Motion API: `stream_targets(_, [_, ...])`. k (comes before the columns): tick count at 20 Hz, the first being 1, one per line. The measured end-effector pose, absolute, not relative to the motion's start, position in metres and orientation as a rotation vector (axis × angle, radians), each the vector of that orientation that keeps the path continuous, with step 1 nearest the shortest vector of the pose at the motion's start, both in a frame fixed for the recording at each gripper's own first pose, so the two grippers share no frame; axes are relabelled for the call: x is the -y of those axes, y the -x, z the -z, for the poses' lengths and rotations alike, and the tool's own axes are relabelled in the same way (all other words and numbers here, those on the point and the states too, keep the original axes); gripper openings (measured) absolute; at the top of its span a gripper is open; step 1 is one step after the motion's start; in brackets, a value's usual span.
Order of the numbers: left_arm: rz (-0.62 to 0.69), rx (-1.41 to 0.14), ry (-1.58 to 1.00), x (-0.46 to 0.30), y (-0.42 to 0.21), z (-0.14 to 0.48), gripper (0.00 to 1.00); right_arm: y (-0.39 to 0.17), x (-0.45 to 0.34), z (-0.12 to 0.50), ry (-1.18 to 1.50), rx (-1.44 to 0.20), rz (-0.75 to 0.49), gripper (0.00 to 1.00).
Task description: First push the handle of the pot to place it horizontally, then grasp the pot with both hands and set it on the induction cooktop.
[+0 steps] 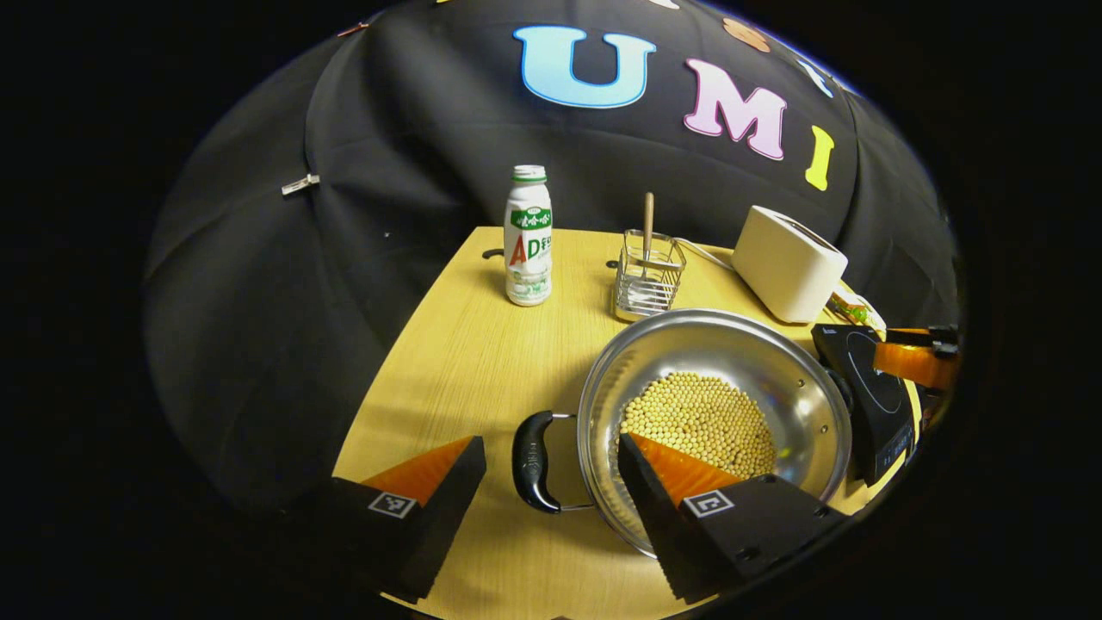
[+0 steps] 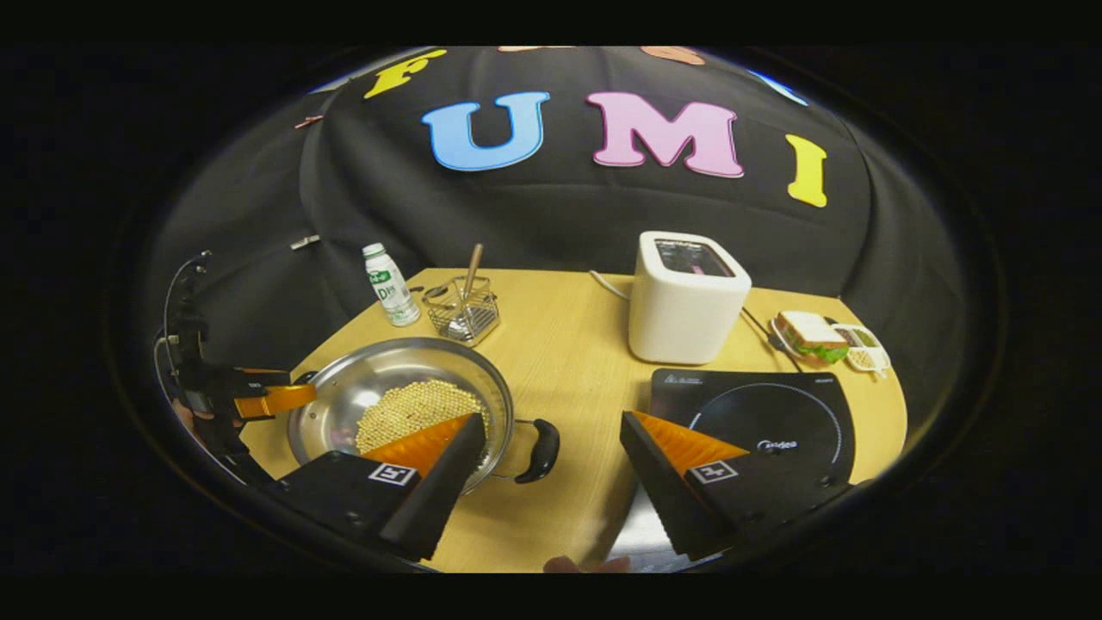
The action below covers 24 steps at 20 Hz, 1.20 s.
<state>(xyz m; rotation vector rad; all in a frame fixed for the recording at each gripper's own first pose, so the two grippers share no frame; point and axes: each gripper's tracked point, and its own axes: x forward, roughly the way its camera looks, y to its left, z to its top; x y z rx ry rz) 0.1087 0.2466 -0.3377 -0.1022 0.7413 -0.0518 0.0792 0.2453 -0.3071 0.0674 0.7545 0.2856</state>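
A: Two handles logged on the wide round stainless-steel pot (image 1: 715,405), which stood on the pale wooden tabletop (image 1: 465,344) with a heap of small yellow beans (image 1: 699,418) inside. What was the status of stage one?

B: Judged complete. The black curved left handle (image 1: 534,461) and the black curved right handle (image 2: 541,449) both lay level, sticking out sideways from the rim. Stage two, the two-handed grasp, had not begun.

A: And the flat black square induction cooktop (image 2: 758,413)?

B: Bare, just beside the pot on its right-handle side. The pot was not on it, so the lift and set-down were outstanding.

A: Gripper entries, please.

B: Left gripper (image 1: 551,469), black with orange fingers: jaws spread wide, the left handle between them, no contact; one finger hung over the pot's rim. Right gripper (image 2: 551,448): jaws likewise spread, the right handle between them, untouched. Each looked lined up to close.

A: Remaining items, descending?

B: One boxy white plastic toaster (image 2: 687,297), one white plastic drink bottle with green label (image 1: 528,237), one square wire basket holding a wooden stick (image 1: 647,277), one small dish with a sandwich (image 2: 814,337). All stood apart from the pot; none obstructed the short carry, in my estimate.
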Motion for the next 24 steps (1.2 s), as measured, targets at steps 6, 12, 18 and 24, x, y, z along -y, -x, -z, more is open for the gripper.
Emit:
stream_targets(6, [0.082, -0.773, 0.102, -0.244, -0.117, 0.358, 0.87, -0.084, -0.27, 0.363, -0.085, -0.868, -0.29, 0.99])
stream_targets(12, [0.104, -0.798, 0.065, -0.239, -0.122, 0.373, 0.77, -0.082, -0.277, 0.396, -0.048, -0.942, -0.277, 0.95])
stream_targets(18, [0.125, -0.811, 0.059, -0.237, -0.124, 0.378, 0.71, -0.08, -0.283, 0.414, -0.067, -1.016, -0.258, 0.76])
stream_targets(24, [0.106, -0.805, 0.073, -0.239, -0.124, 0.379, 0.66, -0.08, -0.284, 0.414, -0.097, -1.032, -0.239, 0.68])
